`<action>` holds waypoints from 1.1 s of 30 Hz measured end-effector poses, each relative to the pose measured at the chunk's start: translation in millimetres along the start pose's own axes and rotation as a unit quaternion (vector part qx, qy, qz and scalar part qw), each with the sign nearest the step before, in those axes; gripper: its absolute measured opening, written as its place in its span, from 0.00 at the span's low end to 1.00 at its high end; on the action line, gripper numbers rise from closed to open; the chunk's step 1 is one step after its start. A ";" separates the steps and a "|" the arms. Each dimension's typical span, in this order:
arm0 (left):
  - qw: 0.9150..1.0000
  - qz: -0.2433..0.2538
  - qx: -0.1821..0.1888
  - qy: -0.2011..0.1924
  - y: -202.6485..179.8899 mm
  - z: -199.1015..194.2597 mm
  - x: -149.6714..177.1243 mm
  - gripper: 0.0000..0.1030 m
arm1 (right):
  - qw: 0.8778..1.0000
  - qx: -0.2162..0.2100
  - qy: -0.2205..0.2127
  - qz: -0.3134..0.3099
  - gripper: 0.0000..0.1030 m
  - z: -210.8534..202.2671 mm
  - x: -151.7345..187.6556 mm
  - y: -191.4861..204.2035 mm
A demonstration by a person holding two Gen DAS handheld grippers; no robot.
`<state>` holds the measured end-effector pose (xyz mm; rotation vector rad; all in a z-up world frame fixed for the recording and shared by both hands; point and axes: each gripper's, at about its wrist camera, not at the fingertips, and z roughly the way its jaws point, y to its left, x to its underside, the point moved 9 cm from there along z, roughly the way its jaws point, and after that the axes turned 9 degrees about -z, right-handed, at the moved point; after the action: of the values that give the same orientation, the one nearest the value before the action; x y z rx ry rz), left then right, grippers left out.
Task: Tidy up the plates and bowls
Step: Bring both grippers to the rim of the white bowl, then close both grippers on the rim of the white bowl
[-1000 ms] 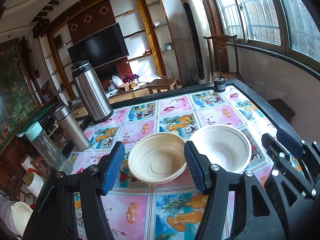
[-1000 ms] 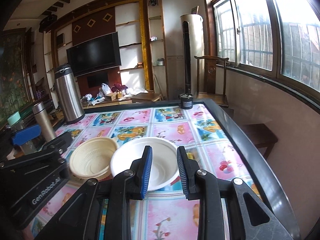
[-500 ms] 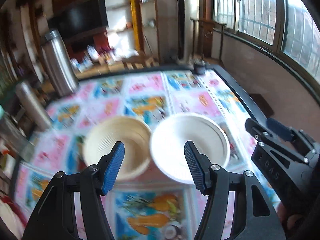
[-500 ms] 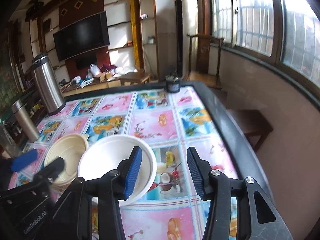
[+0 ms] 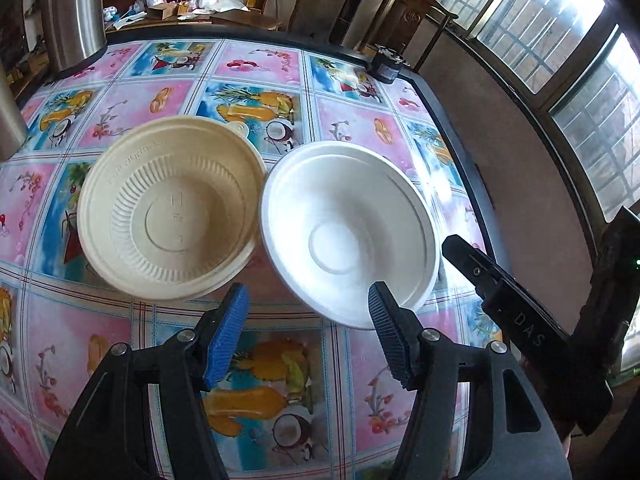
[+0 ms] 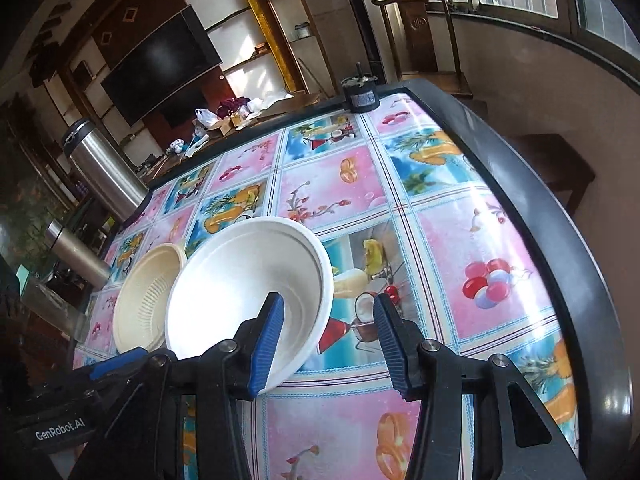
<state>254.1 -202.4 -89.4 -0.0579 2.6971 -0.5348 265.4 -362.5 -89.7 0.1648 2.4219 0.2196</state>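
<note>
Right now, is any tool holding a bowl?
No. Both the left tool and the right tool are open; the white bowl and beige bowl sit free.

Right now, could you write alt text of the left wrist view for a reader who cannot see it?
An open left gripper hovers over a beige bowl and a white bowl, side by side on a table with a colourful fruit-print cloth. The right gripper shows at right, near windows.

Both grippers were black plastic frames with silver screws. The left gripper (image 5: 306, 332) and right gripper (image 6: 328, 336) wore ribbed blue pads (image 5: 226, 334). White lettering read "GenRobot.AI" and "DAS".
</note>
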 end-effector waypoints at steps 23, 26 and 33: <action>0.997 -0.063 0.039 -0.003 8.1 28.3 -9.9 0.51 | 0.999 -0.011 0.011 0.050 0.39 22.7 9.5 -5.9; 0.997 -0.065 0.041 0.002 10.5 32.8 -9.0 0.38 | 0.999 -0.003 0.013 0.050 0.23 25.0 10.9 -7.4; 0.997 -0.063 0.051 0.014 11.2 39.8 -5.5 0.16 | 0.998 -0.016 0.019 0.066 0.10 31.2 14.2 -5.5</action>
<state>274.8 -205.7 -125.4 -0.1940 2.7017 -0.7163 274.8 -361.8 -123.1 0.3085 2.4455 0.3244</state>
